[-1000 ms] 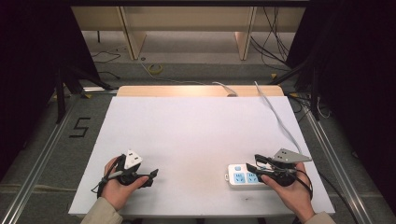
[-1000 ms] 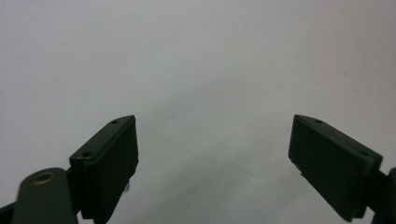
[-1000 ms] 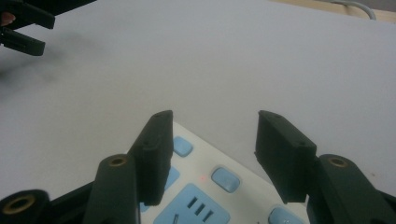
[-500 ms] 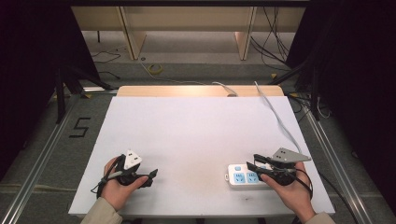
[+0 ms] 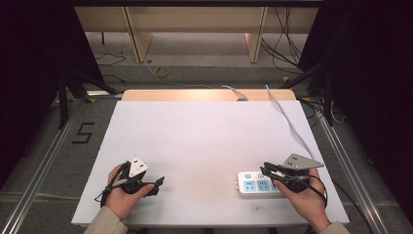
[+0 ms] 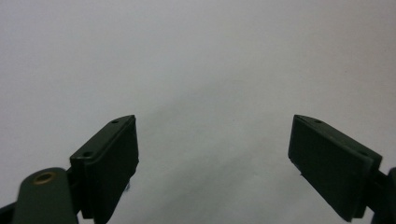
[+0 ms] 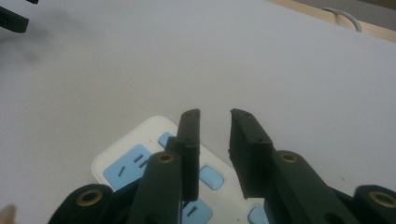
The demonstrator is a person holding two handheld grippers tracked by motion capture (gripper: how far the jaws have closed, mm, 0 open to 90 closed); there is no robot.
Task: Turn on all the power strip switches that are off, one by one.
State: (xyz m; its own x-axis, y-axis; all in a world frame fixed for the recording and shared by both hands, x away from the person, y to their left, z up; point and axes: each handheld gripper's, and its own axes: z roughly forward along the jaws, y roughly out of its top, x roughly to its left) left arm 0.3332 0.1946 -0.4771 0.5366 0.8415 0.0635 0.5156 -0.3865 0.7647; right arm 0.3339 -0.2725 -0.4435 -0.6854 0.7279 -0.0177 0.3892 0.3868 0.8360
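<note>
The right claw (image 7: pixel 215 114) had just been closing: its jaws, wide a moment before, now stood a narrow gap apart above the power strip (image 7: pixel 140 163), with nothing pinched between them and the pads touching no part of it, so it was still released rather than grasping. Judging by that narrowing, the person was likely setting the jaws to press one of the strip's blue switches or to grip its body. The power strip (image 5: pixel 258 184) lay flat near the worktop's (image 5: pixel 204 136) near-right edge, directly under that claw. Well to the strip's left, the left claw (image 6: pixel 212 140) gaped wide over bare worktop, empty.
</note>
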